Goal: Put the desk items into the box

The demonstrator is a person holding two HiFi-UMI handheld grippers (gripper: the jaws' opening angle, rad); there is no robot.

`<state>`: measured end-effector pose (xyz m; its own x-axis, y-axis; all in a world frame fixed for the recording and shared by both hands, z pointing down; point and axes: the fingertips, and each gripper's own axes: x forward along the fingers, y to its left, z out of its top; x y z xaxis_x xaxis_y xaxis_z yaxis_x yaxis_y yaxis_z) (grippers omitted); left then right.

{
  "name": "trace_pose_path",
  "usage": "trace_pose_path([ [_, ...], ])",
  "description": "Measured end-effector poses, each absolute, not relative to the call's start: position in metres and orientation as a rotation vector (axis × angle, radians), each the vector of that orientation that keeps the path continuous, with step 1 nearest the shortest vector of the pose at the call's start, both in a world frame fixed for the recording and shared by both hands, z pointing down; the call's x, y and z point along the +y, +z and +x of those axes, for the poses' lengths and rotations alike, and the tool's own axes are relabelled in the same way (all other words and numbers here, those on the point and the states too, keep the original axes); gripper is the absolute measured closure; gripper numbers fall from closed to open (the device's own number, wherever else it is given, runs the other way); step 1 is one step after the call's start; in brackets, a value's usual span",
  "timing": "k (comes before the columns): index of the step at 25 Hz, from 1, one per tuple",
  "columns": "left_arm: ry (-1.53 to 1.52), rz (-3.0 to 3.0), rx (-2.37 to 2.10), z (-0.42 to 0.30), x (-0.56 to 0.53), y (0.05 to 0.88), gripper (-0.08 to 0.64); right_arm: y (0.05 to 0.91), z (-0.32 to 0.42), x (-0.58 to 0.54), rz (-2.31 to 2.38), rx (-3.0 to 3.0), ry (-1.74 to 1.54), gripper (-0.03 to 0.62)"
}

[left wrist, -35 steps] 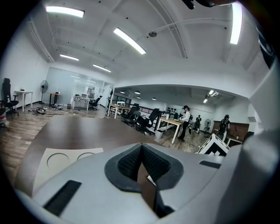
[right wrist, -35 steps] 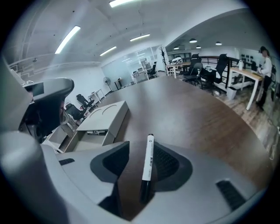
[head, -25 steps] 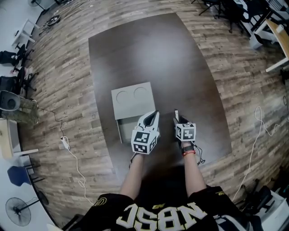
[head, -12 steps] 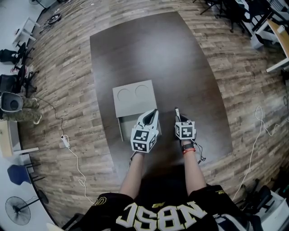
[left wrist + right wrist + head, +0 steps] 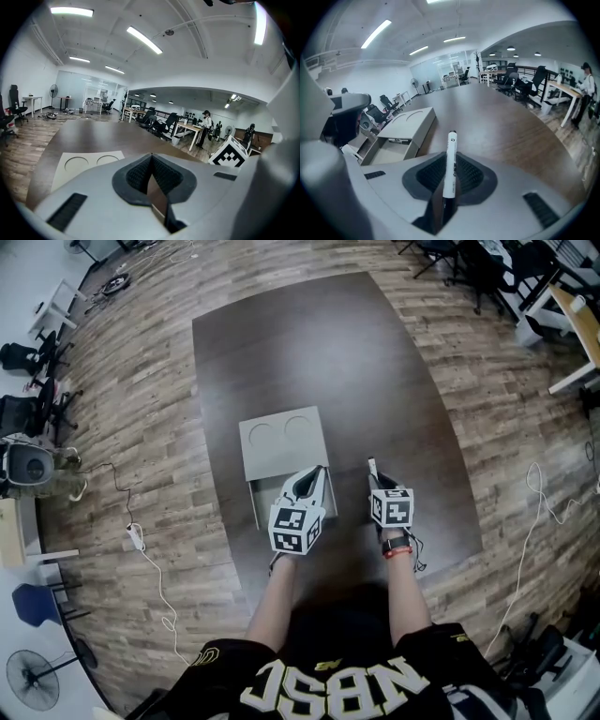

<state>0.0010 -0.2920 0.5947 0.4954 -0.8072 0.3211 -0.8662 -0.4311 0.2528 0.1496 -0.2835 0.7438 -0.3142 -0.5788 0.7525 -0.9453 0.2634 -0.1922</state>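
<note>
Broad dark brown table (image 5: 309, 352) on a wood-plank floor (image 5: 122, 427). Toward the near edge of it, a flat grey box (image 5: 281, 442): far half covered by a panel with two round marks, near half open. Inside the open part, against the panel's edge, a dark pen (image 5: 396, 140). Over that open part, the left gripper (image 5: 322, 474), jaws drawn together to a point with nothing caught between. Just beside the box, on the open table side, the right gripper (image 5: 377, 486), tilted downward, jaws just closed in and now pressed on both sides of a marker (image 5: 450, 164). White barrel with dark print, dark cap end pointing away from the hand, well past the pads. Held clear of the tabletop, apart from the box and not yet in it.
</note>
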Motion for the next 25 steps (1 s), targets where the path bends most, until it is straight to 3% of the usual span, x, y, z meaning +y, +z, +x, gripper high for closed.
trace_pose_path([
  [18, 0.097, 2.346, -1.558, -0.051, -0.274, 0.528, 0.552, 0.580, 0.104, -0.294, 1.416, -2.323, 0.684, 0.518],
  [25, 0.081, 2.348, -1.615, -0.066, -0.258, 0.510, 0.552, 0.561, 0.080, -0.283, 1.341, -2.399, 0.639, 0.518],
])
